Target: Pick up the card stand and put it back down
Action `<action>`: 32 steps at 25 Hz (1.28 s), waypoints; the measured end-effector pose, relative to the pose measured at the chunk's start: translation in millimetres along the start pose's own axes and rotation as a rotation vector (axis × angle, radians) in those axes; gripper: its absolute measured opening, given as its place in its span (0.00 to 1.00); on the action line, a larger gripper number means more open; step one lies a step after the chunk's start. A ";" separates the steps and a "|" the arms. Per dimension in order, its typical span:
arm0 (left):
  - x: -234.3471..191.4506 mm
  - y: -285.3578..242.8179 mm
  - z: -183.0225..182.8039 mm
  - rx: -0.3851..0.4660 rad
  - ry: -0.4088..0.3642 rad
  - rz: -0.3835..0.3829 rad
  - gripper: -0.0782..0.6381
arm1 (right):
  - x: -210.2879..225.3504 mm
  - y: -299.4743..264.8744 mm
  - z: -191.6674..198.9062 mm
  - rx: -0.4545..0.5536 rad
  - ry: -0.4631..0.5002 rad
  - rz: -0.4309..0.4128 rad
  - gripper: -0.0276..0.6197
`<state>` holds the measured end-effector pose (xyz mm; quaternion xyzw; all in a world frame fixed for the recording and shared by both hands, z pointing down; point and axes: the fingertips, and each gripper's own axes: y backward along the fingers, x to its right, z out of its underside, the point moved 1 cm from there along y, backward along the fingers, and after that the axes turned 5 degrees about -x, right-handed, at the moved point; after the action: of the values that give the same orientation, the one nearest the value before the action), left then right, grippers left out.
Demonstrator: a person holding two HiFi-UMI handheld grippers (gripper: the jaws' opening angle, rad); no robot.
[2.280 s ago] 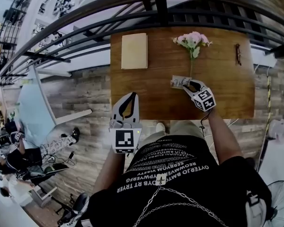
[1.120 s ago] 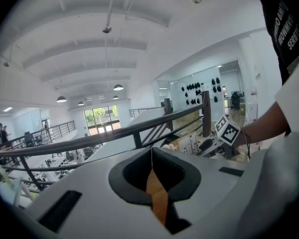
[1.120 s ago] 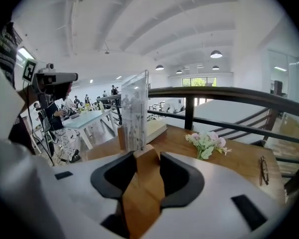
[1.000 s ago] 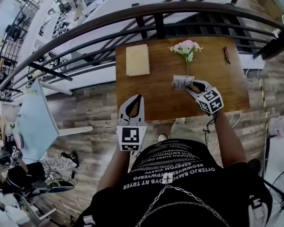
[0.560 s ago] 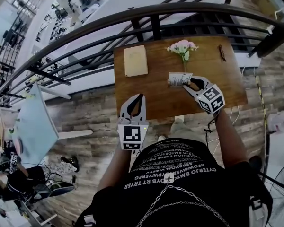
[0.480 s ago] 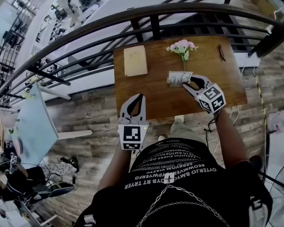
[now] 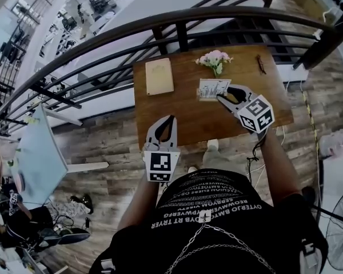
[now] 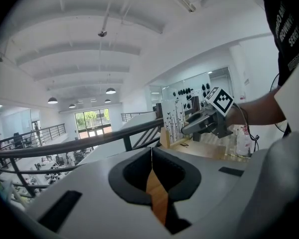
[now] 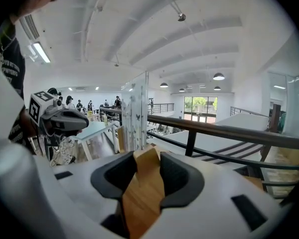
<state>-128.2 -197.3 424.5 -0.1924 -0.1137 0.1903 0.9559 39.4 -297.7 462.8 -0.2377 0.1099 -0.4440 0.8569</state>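
The card stand point(image 7: 210, 89) is a wooden block holding an upright white card printed with black plants. My right gripper point(image 7: 220, 97) is shut on its wooden base and holds it in the air above the brown table point(image 7: 200, 121). In the right gripper view the block point(image 9: 143, 183) fills the gap between the jaws and the card point(image 9: 134, 116) rises just beyond them. My left gripper point(image 7: 171, 120) hovers at the table's near edge, shut and empty. From the left gripper view, its tips point(image 8: 151, 153) meet in a thin line, and the right gripper point(image 8: 202, 122) and the card point(image 8: 177, 121) show ahead.
A cream notebook point(image 7: 159, 76) lies at the table's far left. Pink flowers point(image 7: 214, 59) sit at the far middle, just behind the card stand. Dark glasses point(image 7: 260, 64) lie at the far right. A black railing point(image 7: 177, 24) curves behind the table, with a drop beyond it.
My right gripper has lifted the card stand up off the table, so both look larger and nearer in the head view. The left gripper has hardly moved.
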 end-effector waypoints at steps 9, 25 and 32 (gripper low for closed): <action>3.6 0.6 2.7 0.001 0.009 0.008 0.15 | 3.9 20.8 -41.7 0.051 0.051 0.020 0.30; 11.7 -25.7 8.3 -0.048 0.057 0.035 0.15 | 31.2 -2.6 -17.8 0.021 0.011 0.009 0.30; 1.7 -46.5 2.4 -0.063 0.063 0.003 0.15 | 42.4 -26.7 17.3 -0.037 0.004 0.002 0.30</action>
<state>-112.5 -235.5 446.1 -0.2287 -0.0894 0.1819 0.9522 52.0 -340.0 492.2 -0.2526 0.1202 -0.4414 0.8526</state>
